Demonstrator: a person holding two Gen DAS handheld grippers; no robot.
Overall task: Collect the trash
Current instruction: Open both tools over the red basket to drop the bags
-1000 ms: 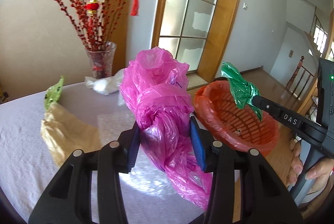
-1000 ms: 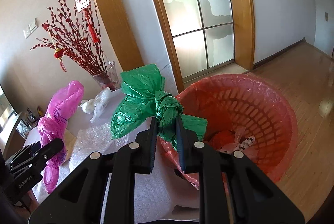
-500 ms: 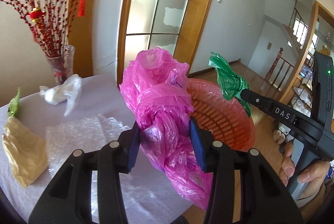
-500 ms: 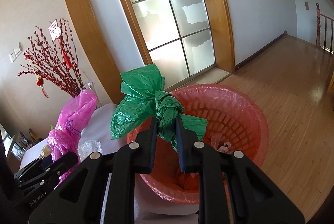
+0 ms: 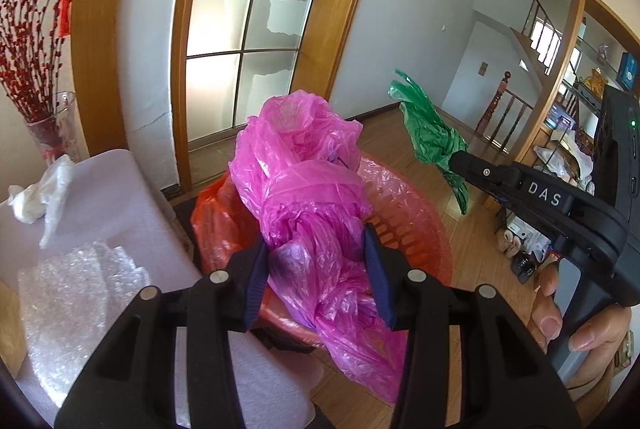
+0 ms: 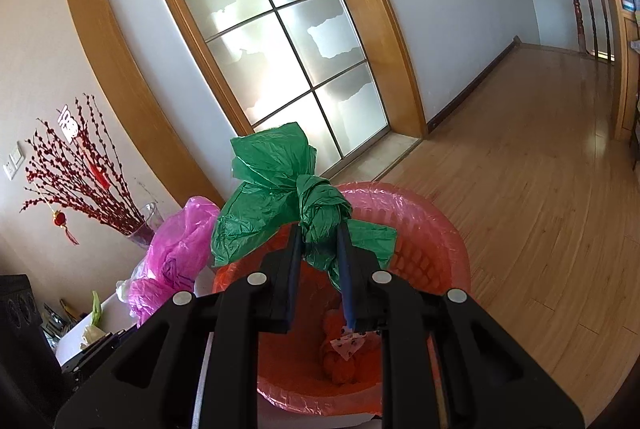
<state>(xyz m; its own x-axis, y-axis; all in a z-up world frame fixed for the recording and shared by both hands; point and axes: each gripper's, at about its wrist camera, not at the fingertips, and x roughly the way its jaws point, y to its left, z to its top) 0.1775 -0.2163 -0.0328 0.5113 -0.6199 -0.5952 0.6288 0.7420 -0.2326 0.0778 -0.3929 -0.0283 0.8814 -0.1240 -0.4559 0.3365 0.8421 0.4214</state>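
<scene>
Broadly, the room is a sunlit hall with a wooden floor (image 6: pixel 520 165) and a frosted glass door (image 5: pixel 248 29) in a timber frame, both bent by the fisheye lens. Nearer, a table under a pale cloth (image 5: pixel 100 197) fills the left of the left wrist view, its near and left edges cut off by the frame. Just right of the table stands a red slatted trash basket (image 6: pixel 436 253) lined with a thin pinkish bag; its near rim is hidden behind the gripper bodies, and the crumpled scraps at its bottom are too small to identify. The left gripper (image 5: pixel 316 269) is clamped on a bunched pink plastic bag (image 5: pixel 304 189), jaws at a middling width, and holds it over the basket's near left rim, so the bag covers much of the basket's opening in that view. The right gripper (image 6: pixel 318 261) pinches the knot of a green plastic bag (image 6: pixel 276 197) between narrow jaws, above the basket's opening. A hand (image 5: pixel 576 321) grips the right gripper's handle at the right edge, only partly in frame. On the table lie a sheet of bubble wrap (image 5: pixel 76 293), a crumpled white plastic piece (image 5: pixel 40 197) farther back, and a glass vase (image 5: pixel 52 129) of red berry branches, half cropped at the far left.
</scene>
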